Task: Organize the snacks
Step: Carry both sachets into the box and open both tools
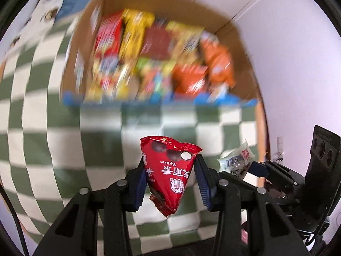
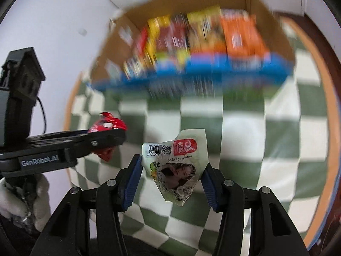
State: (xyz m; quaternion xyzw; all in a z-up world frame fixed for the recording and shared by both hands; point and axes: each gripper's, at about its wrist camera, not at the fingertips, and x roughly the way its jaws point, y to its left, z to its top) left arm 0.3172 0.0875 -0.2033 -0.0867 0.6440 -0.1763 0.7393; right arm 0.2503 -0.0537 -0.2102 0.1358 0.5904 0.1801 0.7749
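L gripper [image 1: 170, 179] was clamped on a red choc-ball packet [image 1: 168, 170], pads pinching both sides, packet upside down w/ print inverted. R gripper [image 2: 171, 179] was holding a pale green snack pouch [image 2: 177, 166] w/ barcode up, crumpled between its pads. Both were held above the green-and-white checkered mat [image 1: 102, 132], near its front edge, side by side. Cardboard box [image 1: 110, 2] sat at the mat's far edge, blue trim on its near rim, packed w/ red, yellow & orange snack packs [image 2: 202, 34]; blurred, labels unreadable. White wall [image 1: 287, 53] stood beside the box.
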